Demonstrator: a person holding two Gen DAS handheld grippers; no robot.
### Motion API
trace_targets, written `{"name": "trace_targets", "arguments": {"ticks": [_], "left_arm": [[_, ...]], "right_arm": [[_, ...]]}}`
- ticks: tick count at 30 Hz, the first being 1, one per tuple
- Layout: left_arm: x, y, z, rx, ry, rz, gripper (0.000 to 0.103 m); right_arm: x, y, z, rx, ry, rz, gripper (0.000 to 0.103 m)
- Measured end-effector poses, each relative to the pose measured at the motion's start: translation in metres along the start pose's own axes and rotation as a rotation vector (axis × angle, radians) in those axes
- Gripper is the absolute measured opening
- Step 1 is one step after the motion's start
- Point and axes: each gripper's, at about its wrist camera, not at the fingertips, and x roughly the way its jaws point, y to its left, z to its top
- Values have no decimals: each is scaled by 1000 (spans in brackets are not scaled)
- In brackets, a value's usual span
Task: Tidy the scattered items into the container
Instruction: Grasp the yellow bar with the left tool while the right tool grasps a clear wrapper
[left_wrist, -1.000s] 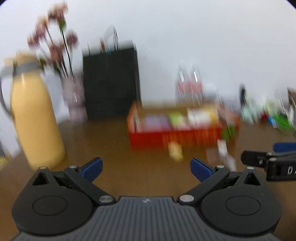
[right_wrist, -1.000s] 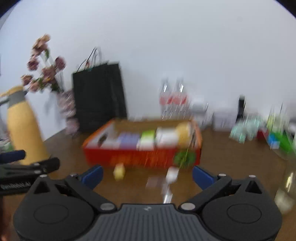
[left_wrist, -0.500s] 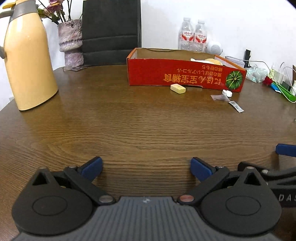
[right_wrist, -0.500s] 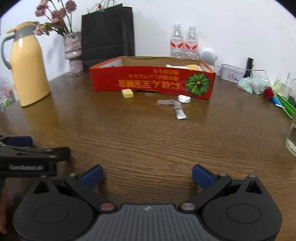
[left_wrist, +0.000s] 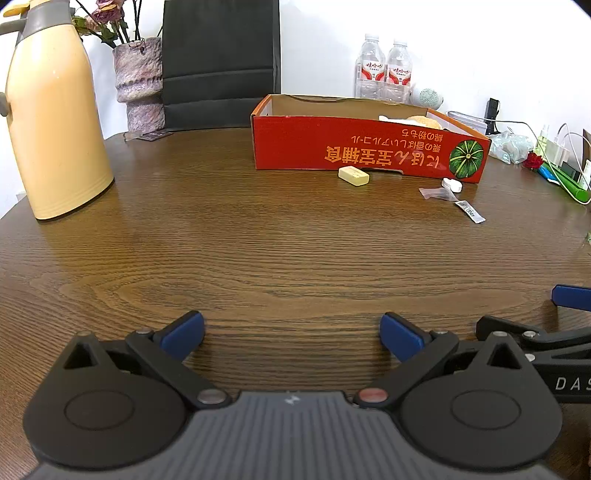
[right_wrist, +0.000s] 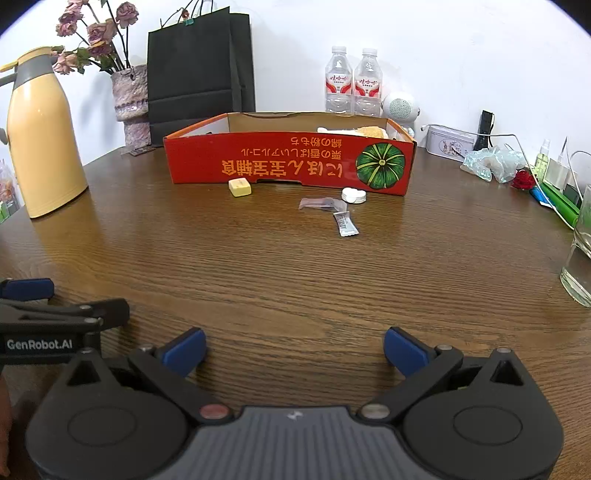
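hidden: box (right_wrist: 288, 162) contents mostly behind its wall
strays: yellow block (right_wrist: 239, 187), white cap (right_wrist: 353, 195), sachets (right_wrist: 345, 223) on tabletop (right_wrist: 295, 280)
hand-held grippers: left (left_wrist: 291, 332) and right (right_wrist: 293, 345) both wide open, empty

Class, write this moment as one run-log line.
left gripper: open, empty | right gripper: open, empty | red box: partly filled | yellow block, white cap, two sachets: outside, untouched

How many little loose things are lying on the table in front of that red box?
4. The yellow block lies nearest the red box's left half; the white round piece, clear wrapper and small sachet cluster toward its right. More may be hidden behind the box.
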Motion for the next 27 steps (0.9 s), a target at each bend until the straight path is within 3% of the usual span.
{"name": "trace_targets", "arguments": {"ticks": [4, 7, 9, 13, 15, 18, 19, 20, 22, 27], "left_arm": [[-1, 0, 0, 5, -2, -11, 103], [3, 3, 10, 21, -4, -75, 103], [6, 7, 27, 16, -25, -126, 103], [33, -1, 79, 97, -45, -189, 103], [58, -14, 104, 117, -36, -174, 103], [96, -32, 129, 107, -4, -188, 96], [106, -37, 135, 103, 6, -204, 92], [116, -41, 139, 94, 13, -202, 91], [132, -49, 144, 80, 20, -169, 83], [158, -54, 138, 93, 20, -135, 63]], "right_arm": [[0, 0, 1, -2, 0, 3, 103], [4, -3, 6, -30, -3, 60, 102], [8, -10, 15, -72, -29, 102, 97], [27, -29, 55, -131, -68, 67, 89], [43, -37, 76, -167, -95, 92, 87], [74, -39, 99, -285, -124, 131, 80], [85, -40, 103, -325, -117, 141, 72], [95, -41, 108, -348, -96, 148, 56], [109, -46, 116, -356, -61, 193, 40], [122, -52, 112, -412, -77, 273, 42]]}}
